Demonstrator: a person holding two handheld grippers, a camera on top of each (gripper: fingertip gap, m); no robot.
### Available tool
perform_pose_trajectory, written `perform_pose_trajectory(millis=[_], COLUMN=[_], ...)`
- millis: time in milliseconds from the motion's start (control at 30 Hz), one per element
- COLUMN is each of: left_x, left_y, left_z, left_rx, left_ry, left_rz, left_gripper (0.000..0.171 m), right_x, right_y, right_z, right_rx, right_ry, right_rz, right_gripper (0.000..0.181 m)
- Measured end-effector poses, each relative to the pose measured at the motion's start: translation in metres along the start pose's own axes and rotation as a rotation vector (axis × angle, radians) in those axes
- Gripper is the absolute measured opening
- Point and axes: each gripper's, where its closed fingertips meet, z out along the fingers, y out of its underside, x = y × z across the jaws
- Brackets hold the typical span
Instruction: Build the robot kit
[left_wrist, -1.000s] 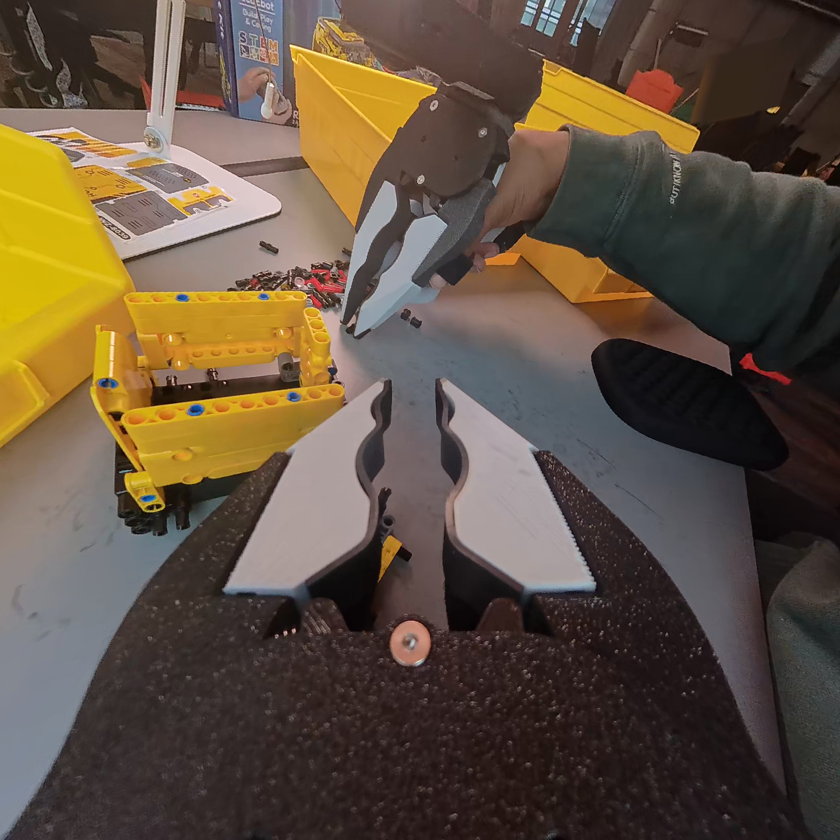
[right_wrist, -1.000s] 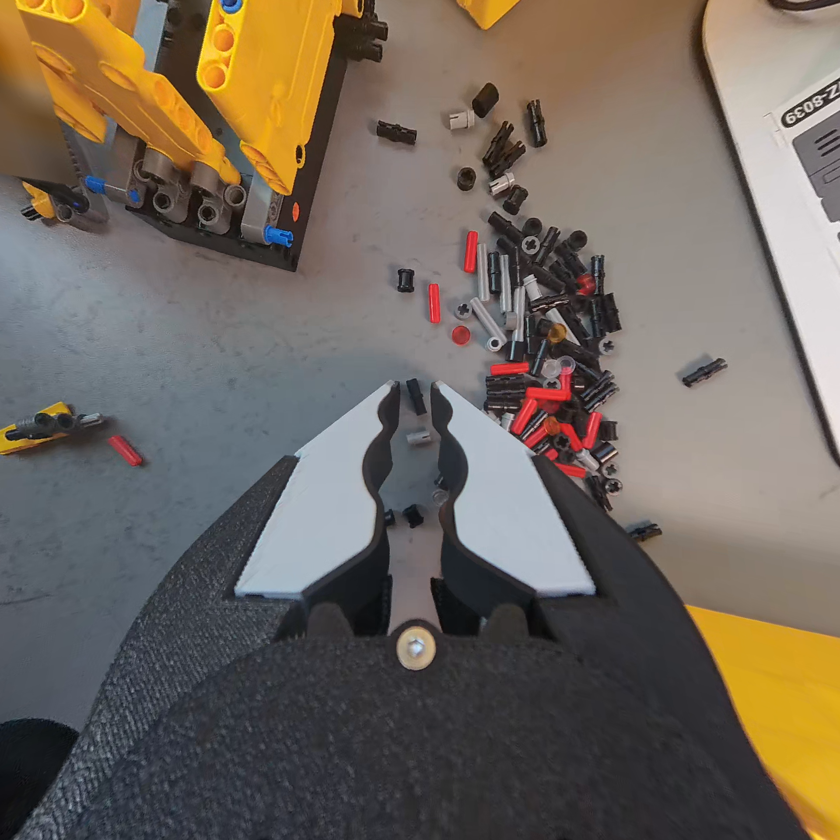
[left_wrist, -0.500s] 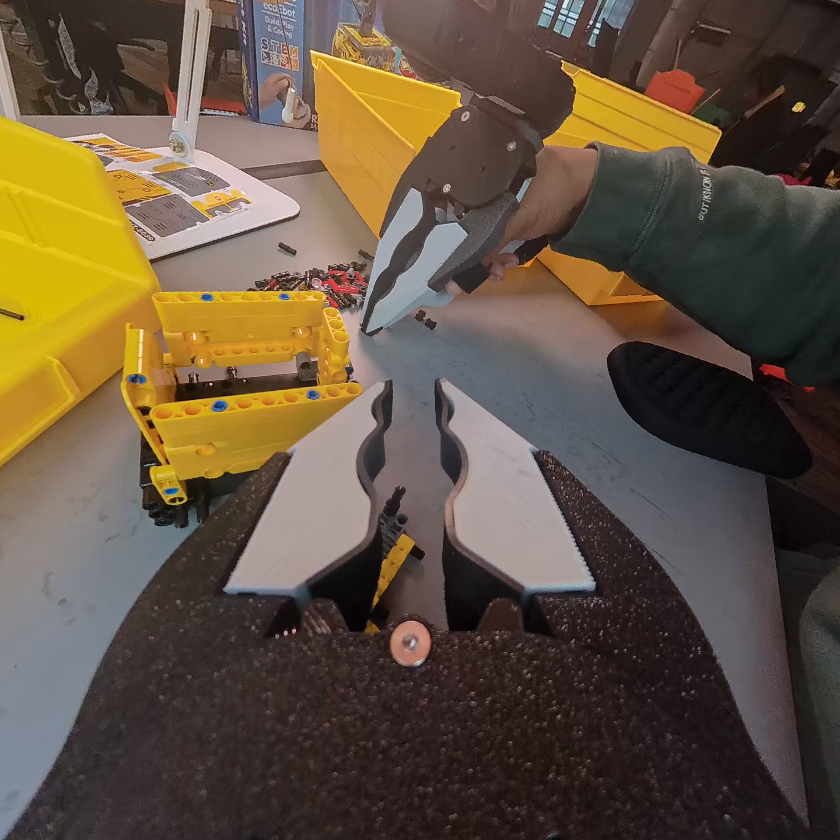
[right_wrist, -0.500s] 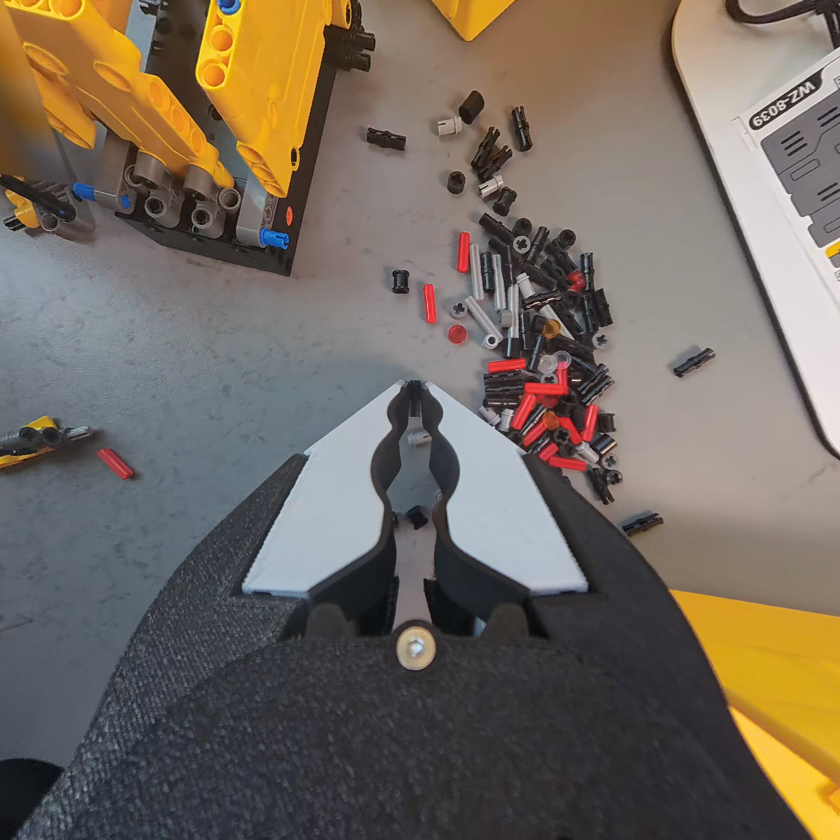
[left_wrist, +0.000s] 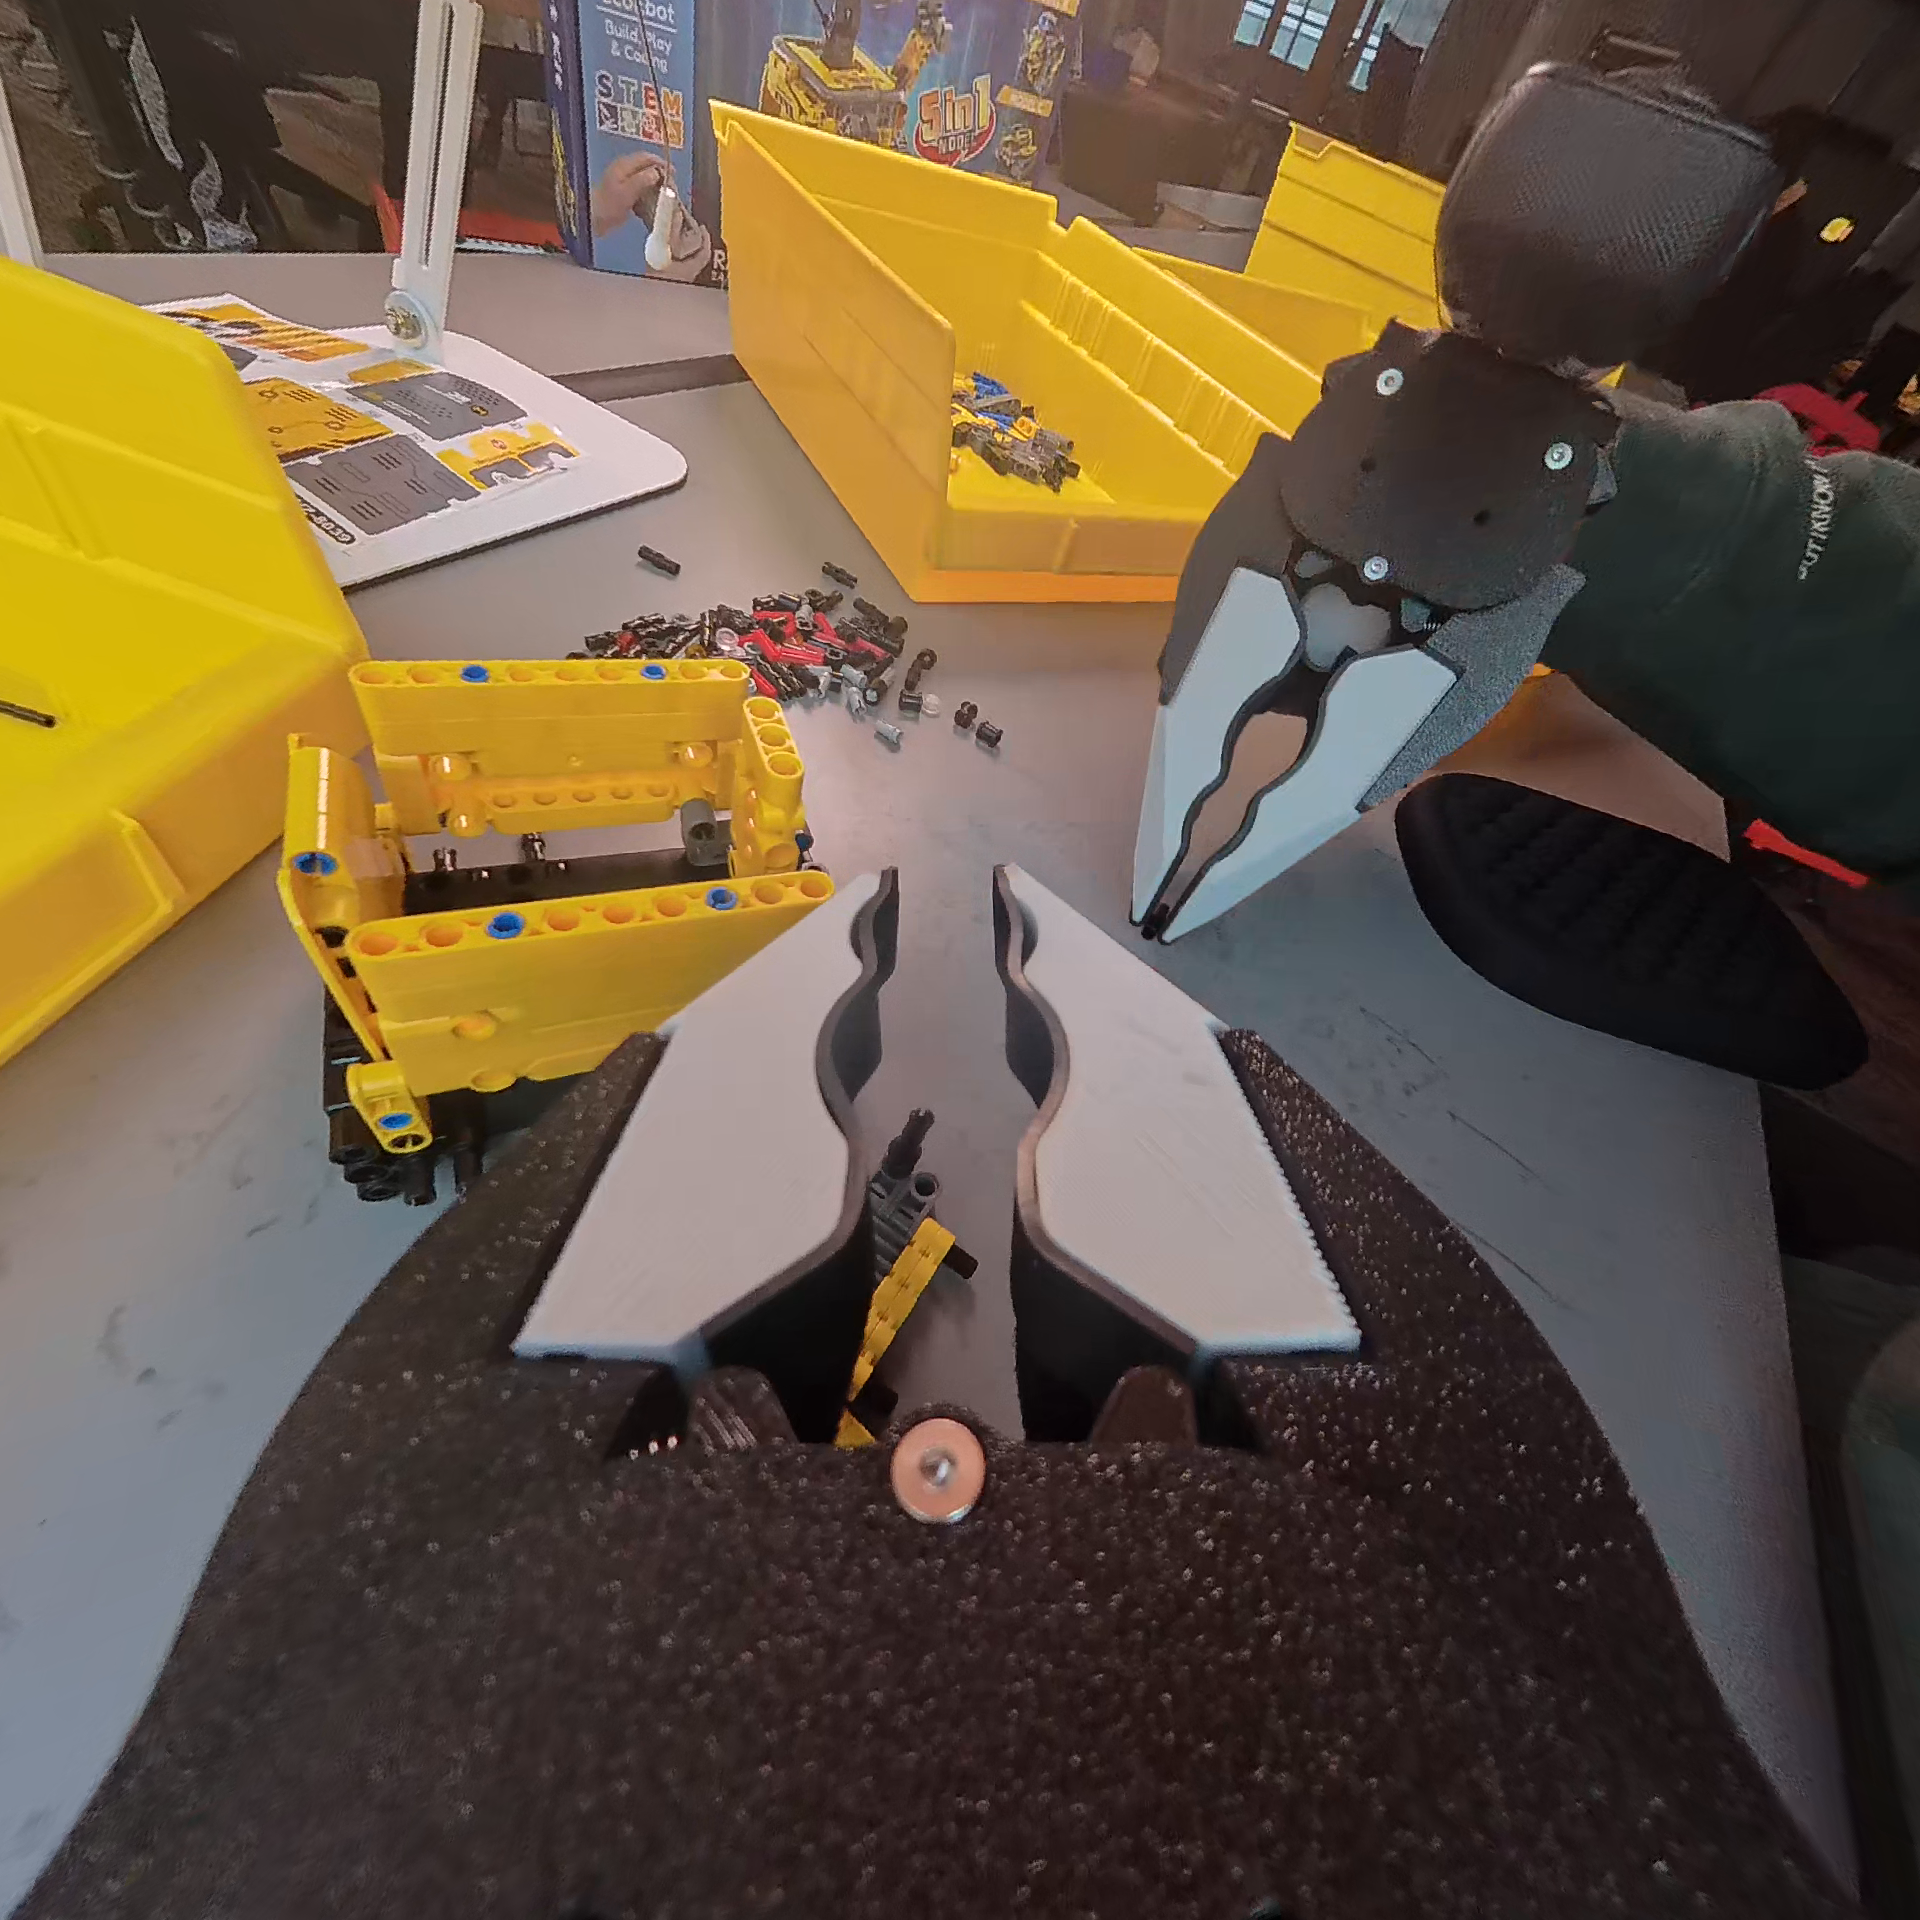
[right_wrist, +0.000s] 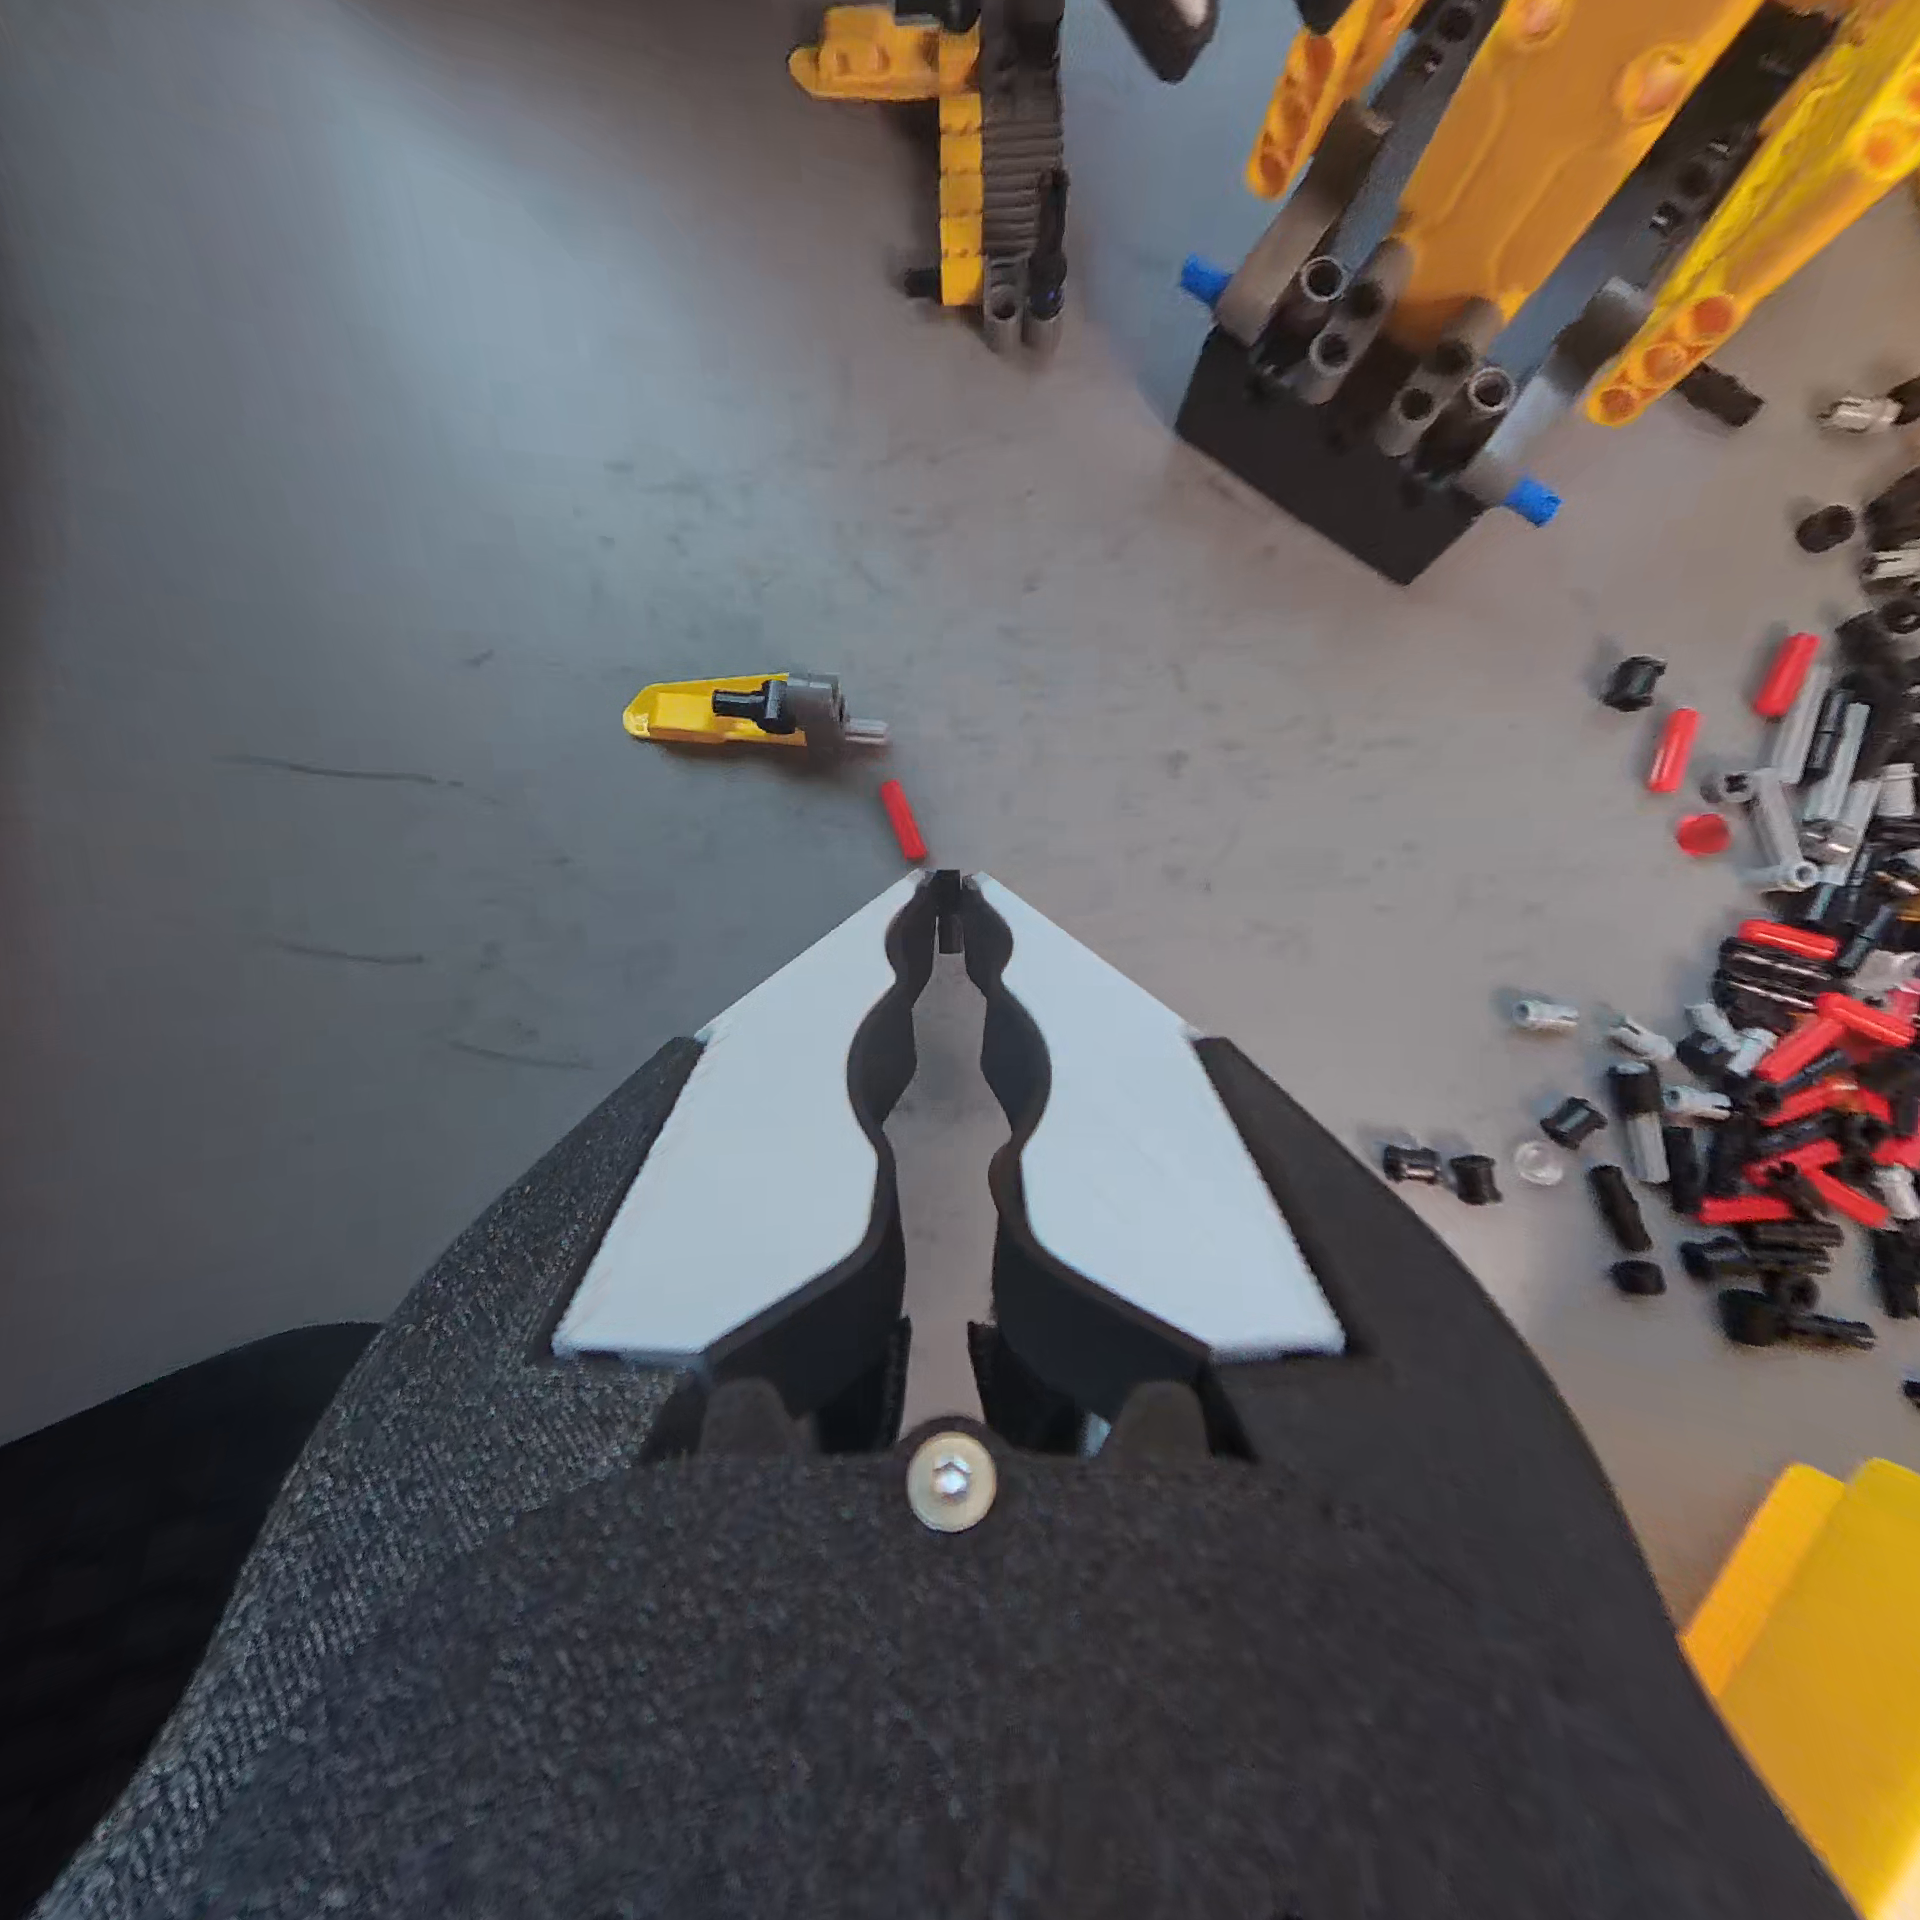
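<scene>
My right gripper (right_wrist: 945, 883) is shut on a small black pin (right_wrist: 945, 920) at its fingertips, a little above the grey table. Just ahead of it lie a red pin (right_wrist: 902, 821) and a small yellow piece with a grey connector and a black pin (right_wrist: 727, 712). My left gripper (left_wrist: 945, 883) is open and holds nothing. Between its fingers I see a small yellow, grey and black piece (left_wrist: 904, 1236) on the table below. The yellow brick assembly (left_wrist: 540, 914) stands just left of its fingers. The right gripper (left_wrist: 1158, 920) also shows in the left wrist view, tips together, to the right.
A pile of black, red and grey pins (left_wrist: 769, 644) (right_wrist: 1787, 1039) lies behind the assembly (right_wrist: 1455, 260). Yellow bins (left_wrist: 935, 343) (left_wrist: 125, 623) stand at the back and far left. A white board with a printed sheet (left_wrist: 416, 457) lies at the back left. A black pad (left_wrist: 1621, 935) is at the right. Left tips to right tips: about 11 cm.
My right gripper shut on a black pin at the pile's edge, then carried it left, away from the pile, towards the small yellow piece. My left gripper stayed open and drew back slightly.
</scene>
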Motion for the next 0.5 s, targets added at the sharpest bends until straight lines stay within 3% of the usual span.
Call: perform_pose_trajectory(millis=[500], left_x=[-0.0014], left_y=[-0.0017], left_z=[-0.0016], left_rx=[0.012], left_ry=[-0.012], left_rz=[0.004], left_gripper=[0.017], right_x=[-0.0015], right_y=[0.0060], right_z=[0.0050], right_rx=[-0.008], right_ry=[0.032], right_rz=[-0.003], right_gripper=[0.004])
